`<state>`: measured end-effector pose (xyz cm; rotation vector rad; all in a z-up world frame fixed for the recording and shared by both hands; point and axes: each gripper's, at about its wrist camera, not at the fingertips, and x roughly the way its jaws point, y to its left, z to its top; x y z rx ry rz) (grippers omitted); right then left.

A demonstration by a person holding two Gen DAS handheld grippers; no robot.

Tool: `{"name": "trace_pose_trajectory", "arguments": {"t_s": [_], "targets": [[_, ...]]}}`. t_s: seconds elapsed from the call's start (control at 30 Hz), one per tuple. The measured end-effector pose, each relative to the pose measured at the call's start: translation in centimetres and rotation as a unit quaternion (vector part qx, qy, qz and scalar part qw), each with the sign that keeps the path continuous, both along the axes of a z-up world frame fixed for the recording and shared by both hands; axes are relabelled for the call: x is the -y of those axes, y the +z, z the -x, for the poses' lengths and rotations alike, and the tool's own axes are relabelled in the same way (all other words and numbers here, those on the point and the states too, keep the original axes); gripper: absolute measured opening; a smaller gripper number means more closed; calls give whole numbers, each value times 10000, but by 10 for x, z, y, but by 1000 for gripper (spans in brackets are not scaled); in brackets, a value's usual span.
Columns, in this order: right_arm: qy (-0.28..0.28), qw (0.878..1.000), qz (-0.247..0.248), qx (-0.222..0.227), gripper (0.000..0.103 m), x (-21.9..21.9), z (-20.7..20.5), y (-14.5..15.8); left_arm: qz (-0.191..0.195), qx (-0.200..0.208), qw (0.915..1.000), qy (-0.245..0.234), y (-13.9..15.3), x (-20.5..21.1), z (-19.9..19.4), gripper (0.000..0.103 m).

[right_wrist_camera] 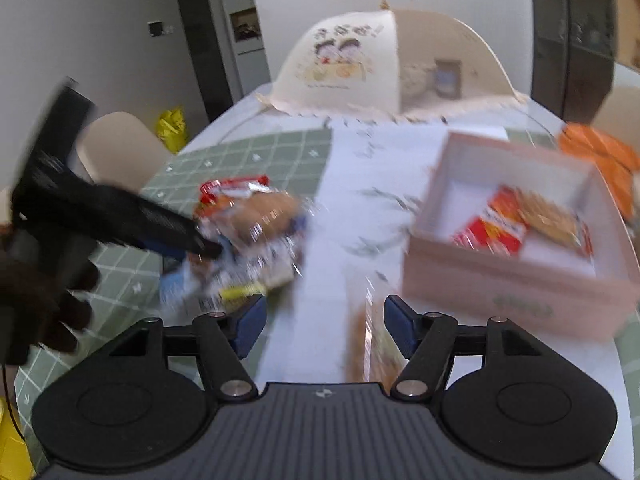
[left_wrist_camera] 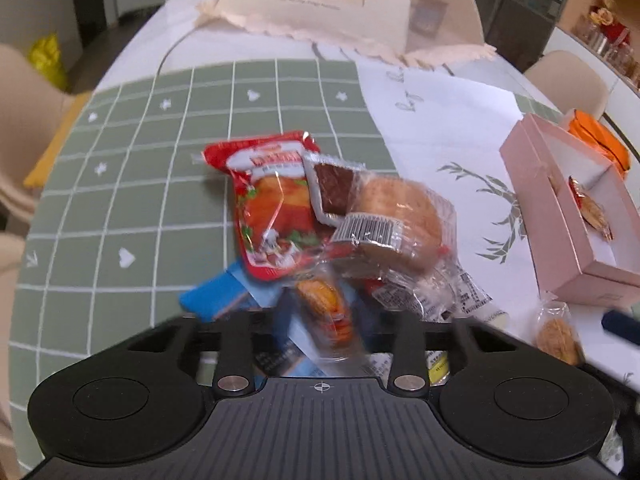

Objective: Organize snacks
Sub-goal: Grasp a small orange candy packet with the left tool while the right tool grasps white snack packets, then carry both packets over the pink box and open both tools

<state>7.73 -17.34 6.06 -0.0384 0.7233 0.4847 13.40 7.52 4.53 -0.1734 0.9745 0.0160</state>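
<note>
A: Snacks [left_wrist_camera: 336,220] are seen heaped on the table [left_wrist_camera: 120,200], a red packet [left_wrist_camera: 276,208] and a wrapped bun [left_wrist_camera: 400,224] on top. The left gripper [left_wrist_camera: 320,332] is set right over the near edge of that heap.

B: And its state?

A: It cannot be told. The fingertips are lost among blurred wrappers, so no claim is made on whether anything is clamped.

B: The right gripper [right_wrist_camera: 325,326]?

A: Its blue pads [right_wrist_camera: 252,322] are held well apart, nothing clamped. A wrapped cookie [right_wrist_camera: 370,344] is seen on the white cloth just ahead, between the pads but nearer the right one, its long axis running roughly along the fingers, away from the camera.

B: So the coming move?

A: Judged from this, the cookie is best taken by the right gripper, being the nearer; a close across its narrow width is favoured by that alignment.

B: And the container?

A: The pink box [right_wrist_camera: 500,280] is placed ahead and to the right of the right gripper, near at hand. A red packet [right_wrist_camera: 492,228] and a cookie-like pack [right_wrist_camera: 552,216] are already inside. Something orange [right_wrist_camera: 600,152] is seen beyond the box; what it is cannot be told.
</note>
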Motion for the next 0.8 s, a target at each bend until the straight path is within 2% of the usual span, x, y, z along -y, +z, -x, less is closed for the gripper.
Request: {"name": "trace_pose_trajectory", "arguments": {"t_s": [0.07, 0.13, 0.2, 0.3, 0.43, 0.47, 0.57, 0.67, 0.8], "targets": [[35, 10000, 56, 21, 65, -9, -8, 6, 277, 131, 9994, -187, 5, -4, 15, 24], [45, 10000, -30, -34, 70, -14, -16, 13, 376, 170, 9983, -408, 6, -5, 34, 24], [25, 9997, -158, -167, 81, -20, -27, 16, 408, 104, 9973, -608, 5, -2, 52, 24], [287, 9980, -155, -534, 84, -40, -49, 5, 724, -60, 9938, -847, 2, 2, 78, 24], [489, 9958, 345, -690, 84, -80, -71, -21, 856, -251, 9897, -1118, -1, 12, 101, 24], [514, 9946, 426, -799, 83, -88, -77, -28, 867, -279, 9889, -1178, -2, 15, 105, 24], [615, 9904, 647, -1058, 51, -102, -83, -41, 771, -306, 9875, -1339, -4, 26, 111, 24], [743, 9911, 564, -954, 48, -92, -63, -28, 727, -359, 9869, -1398, -8, 35, 111, 24], [710, 9947, 375, -641, 47, -51, -30, 1, 613, -410, 9856, -1519, -9, 49, 111, 25]]}}
